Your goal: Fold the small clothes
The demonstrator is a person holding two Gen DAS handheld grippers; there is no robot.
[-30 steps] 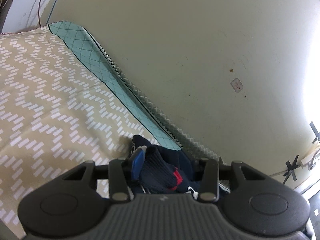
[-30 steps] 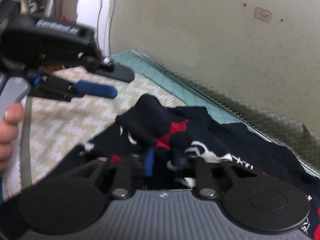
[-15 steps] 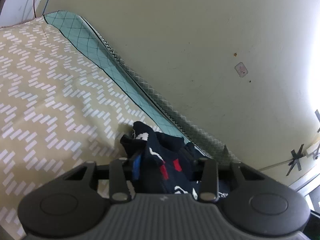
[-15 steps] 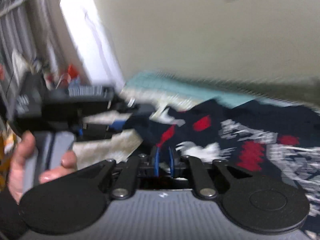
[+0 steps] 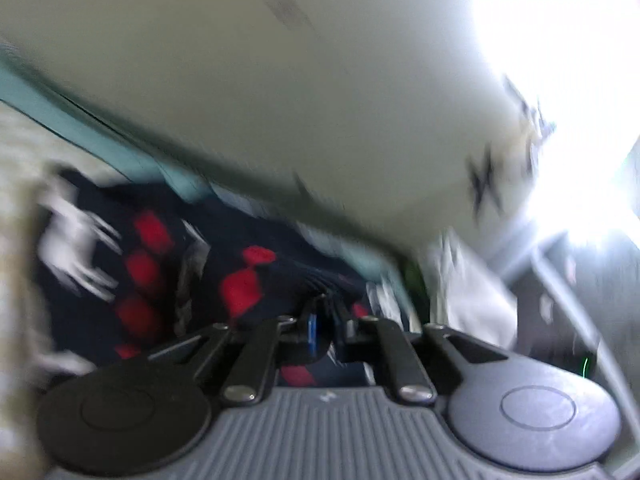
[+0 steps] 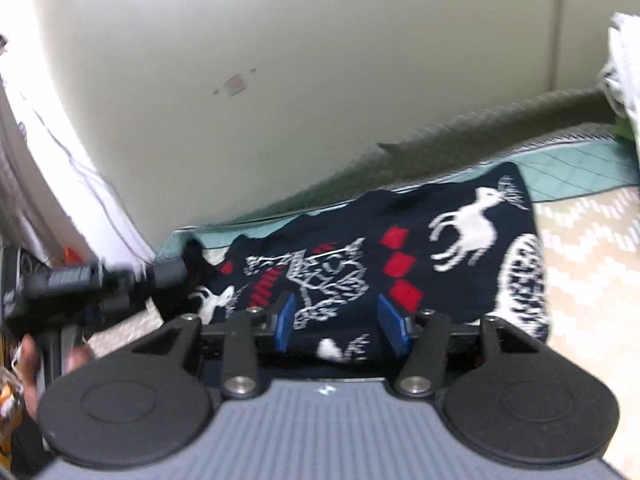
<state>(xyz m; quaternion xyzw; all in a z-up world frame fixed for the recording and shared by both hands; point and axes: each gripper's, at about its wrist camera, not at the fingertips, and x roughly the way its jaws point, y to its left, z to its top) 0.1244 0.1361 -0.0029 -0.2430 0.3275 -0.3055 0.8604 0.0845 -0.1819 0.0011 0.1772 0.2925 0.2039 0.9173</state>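
Right wrist view: my right gripper (image 6: 342, 326) has its jaws spread, the blue pads (image 6: 285, 322) standing apart after just opening, and the navy sweater (image 6: 404, 264) lies under and beyond them with nothing pinched. The pads hover over the knit; I cannot tell whether they brush it. The sweater is spread across the patterned bedcover (image 6: 592, 264), its white reindeer and red diamonds facing up, its far edge reaching the teal border (image 6: 580, 168) that runs along the wall (image 6: 320, 60). Off to the left in this view I can see my left gripper (image 6: 172, 272), dark and blurred, with my left hand (image 6: 30, 364) wrapped on its handle, its tip at the sweater's left end.

Left wrist view, and it is badly smeared: my left gripper (image 5: 325, 322) has just been closing, and its jaws are now pressed nearly together on a fold of the sweater (image 5: 168, 264), dark cloth bunched right between the fingers. The rest of the garment trails away to the left over the bedcover (image 5: 16, 184), red diamonds and white figures streaked by blur. The wall (image 5: 280, 100) fills the top of the view, with glare washing out the right side. Something white and something green sit beyond the sweater's right end, too blurred for me to tell what.
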